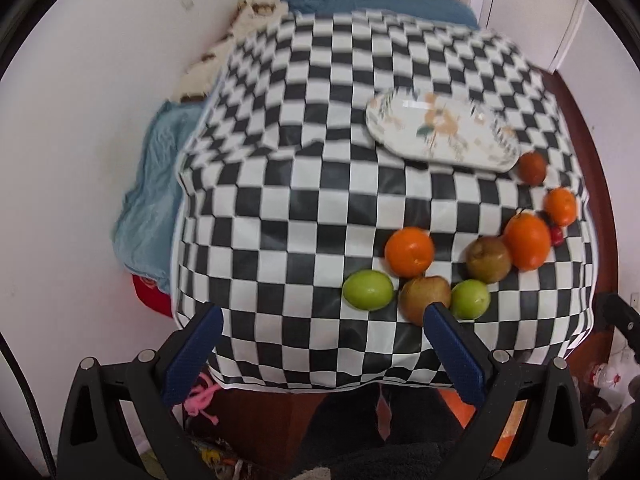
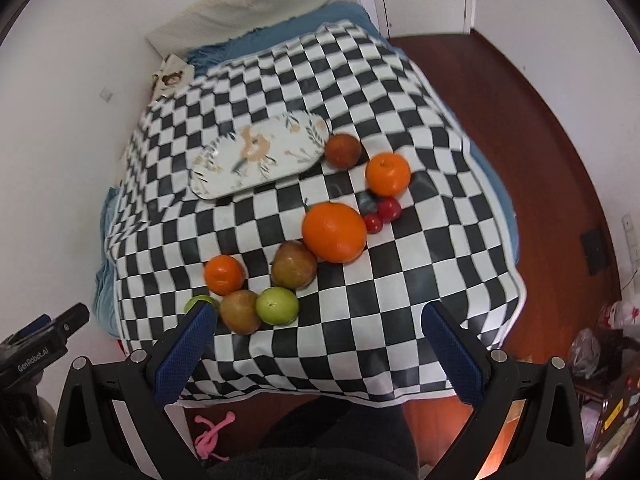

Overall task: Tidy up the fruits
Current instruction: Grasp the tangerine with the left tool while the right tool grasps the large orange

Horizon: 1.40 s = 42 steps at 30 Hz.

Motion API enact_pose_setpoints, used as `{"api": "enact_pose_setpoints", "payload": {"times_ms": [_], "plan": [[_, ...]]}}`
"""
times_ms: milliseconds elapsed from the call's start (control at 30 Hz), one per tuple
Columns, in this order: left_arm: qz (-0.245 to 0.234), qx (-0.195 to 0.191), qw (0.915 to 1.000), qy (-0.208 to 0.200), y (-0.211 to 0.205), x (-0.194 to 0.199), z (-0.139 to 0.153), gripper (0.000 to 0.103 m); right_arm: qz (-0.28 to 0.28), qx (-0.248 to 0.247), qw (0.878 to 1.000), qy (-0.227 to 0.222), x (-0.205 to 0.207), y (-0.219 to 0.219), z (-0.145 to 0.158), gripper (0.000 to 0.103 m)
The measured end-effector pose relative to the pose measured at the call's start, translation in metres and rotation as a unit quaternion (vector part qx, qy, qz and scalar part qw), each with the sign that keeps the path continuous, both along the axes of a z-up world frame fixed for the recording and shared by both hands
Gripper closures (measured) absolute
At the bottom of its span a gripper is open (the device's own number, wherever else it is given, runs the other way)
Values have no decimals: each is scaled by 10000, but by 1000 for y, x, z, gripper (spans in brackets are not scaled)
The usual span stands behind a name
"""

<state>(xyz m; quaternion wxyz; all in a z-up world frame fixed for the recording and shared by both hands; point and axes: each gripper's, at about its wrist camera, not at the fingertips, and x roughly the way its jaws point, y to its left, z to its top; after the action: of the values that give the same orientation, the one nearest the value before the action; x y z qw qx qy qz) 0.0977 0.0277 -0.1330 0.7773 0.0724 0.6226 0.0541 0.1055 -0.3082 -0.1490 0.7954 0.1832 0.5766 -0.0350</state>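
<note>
Fruit lies loose on the checkered tablecloth point(image 1: 312, 208) point(image 2: 400, 272). A floral oval plate point(image 1: 440, 130) point(image 2: 260, 156) sits bare beyond it. Near the front edge are two green apples point(image 1: 368, 290) point(image 2: 277, 305), two brown pears point(image 1: 424, 296) point(image 2: 294, 264) and an orange point(image 1: 410, 251) point(image 2: 224, 274). Further right lie a large orange point(image 1: 527, 242) point(image 2: 334, 232), a smaller orange point(image 1: 561, 206) point(image 2: 387, 173), a dark red fruit point(image 1: 532, 168) point(image 2: 341, 151) and two small red fruits point(image 2: 382, 216). My left gripper point(image 1: 324, 316) and right gripper point(image 2: 320, 316) hover open above the front edge, holding nothing.
White walls close in on the left and back. Blue bedding point(image 1: 152, 184) and a pillow point(image 2: 256, 4) lie behind the table. A pink cord point(image 2: 212, 436) lies on the floor below. Red-brown floor point(image 2: 540, 152) spreads to the right, with cluttered items point(image 2: 608, 344) there.
</note>
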Motion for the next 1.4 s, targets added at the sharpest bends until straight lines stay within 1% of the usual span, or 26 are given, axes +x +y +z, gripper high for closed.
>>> {"api": "enact_pose_setpoints", "payload": {"times_ms": [33,67,100,133,167,233,400,433,500,633,700,733,767,800,833,867,1000,1100,1133,1167,1300,1367,1400], "plan": [[77,-40,9998,187,3,6,-14,0,-32,69,9999,132,9,-3,-16,0],[193,-219,9985,464,8,15,-33,0,-21,157,9995,256,17,-5,-31,1],[312,-320,9968,656,12,20,-46,0,-30,237,9991,340,27,-7,-44,4],[451,-391,9946,846,16,26,-59,1,-46,264,9988,398,33,-8,-53,4],[568,-546,9917,1021,18,33,-71,1,-30,256,9986,462,41,-8,-63,5],[702,-720,9882,1155,18,48,-89,3,-17,260,9980,575,57,-10,-77,6],[511,-1118,9781,1681,-7,87,-130,3,-55,338,9962,805,92,-13,-107,7],[477,-1141,9762,1781,-12,93,-137,3,-84,323,9955,884,99,-14,-114,7],[403,-1239,9700,2054,-26,105,-155,3,-114,370,9940,1022,111,-14,-126,7],[317,-1338,9594,2463,-46,115,-183,3,-159,474,9900,1320,127,-12,-150,7],[319,-1316,9568,2575,-51,115,-193,3,-147,437,9889,1415,132,-9,-160,9],[323,-1336,9561,2589,-54,115,-196,5,-142,439,9880,1474,134,-8,-166,10],[332,-1304,9570,2570,-55,115,-200,18,-144,471,9870,1529,136,-7,-170,14],[362,-1359,9561,2572,-55,114,-202,27,-174,588,9858,1566,138,-7,-176,14],[417,-1567,9524,2581,-56,114,-203,32,-208,654,9852,1569,138,-6,-179,15],[433,-1658,9513,2561,-55,113,-205,40,-220,682,9851,1562,139,-5,-181,16],[278,-1451,9593,2408,-70,111,-203,40,-237,557,9844,1653,144,0,-185,15],[192,-1420,9616,2339,-78,108,-202,40,-230,478,9827,1773,149,5,-188,15],[154,-1443,9617,2325,-79,108,-199,40,-204,440,9819,1832,151,6,-190,14],[115,-1480,9610,2333,-77,110,-184,40,-200,415,9808,1895,152,8,-192,14],[79,-1605,9592,2325,-72,111,-180,40,-216,339,9809,1901,157,14,-196,14],[103,-1611,9585,2351,-57,117,-180,40,-270,374,9812,1873,156,14,-198,14],[98,-1588,9586,2360,-58,118,-180,40,-282,394,9809,1882,155,11,-199,14]]}}
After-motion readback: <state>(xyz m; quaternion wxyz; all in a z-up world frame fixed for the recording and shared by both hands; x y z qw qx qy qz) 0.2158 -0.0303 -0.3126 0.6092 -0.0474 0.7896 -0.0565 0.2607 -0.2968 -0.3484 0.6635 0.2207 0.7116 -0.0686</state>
